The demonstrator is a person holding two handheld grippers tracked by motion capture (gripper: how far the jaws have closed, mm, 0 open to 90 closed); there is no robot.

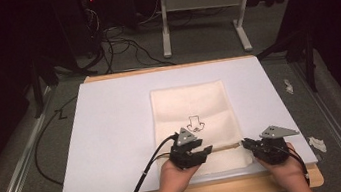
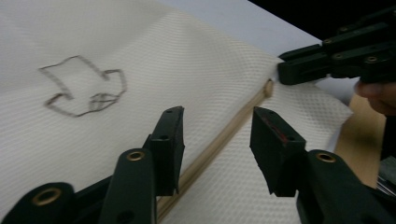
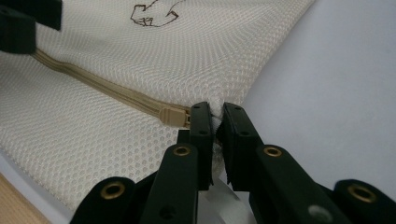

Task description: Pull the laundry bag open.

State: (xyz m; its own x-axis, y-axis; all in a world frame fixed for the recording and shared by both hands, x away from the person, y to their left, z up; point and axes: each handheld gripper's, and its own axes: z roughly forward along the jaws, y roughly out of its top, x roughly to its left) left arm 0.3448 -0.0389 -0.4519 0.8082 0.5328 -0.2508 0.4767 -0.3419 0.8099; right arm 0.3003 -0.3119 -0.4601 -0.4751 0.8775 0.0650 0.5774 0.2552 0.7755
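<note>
Two grippers are set at the near end of the mesh zipper bag, laid flat on the white sheet. The right gripper is clamped on the bag's edge beside the zipper slider; the left gripper is spread wide, straddling the zipper track. Likely unzipping is being set up: slider to be pinched next, edge kept anchored.

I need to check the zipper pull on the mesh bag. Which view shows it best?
The right gripper view: the zipper pull sits close and sharp beside the shut right gripper. The left gripper view shows it small and blurred; the high view is too distant to tell.
</note>
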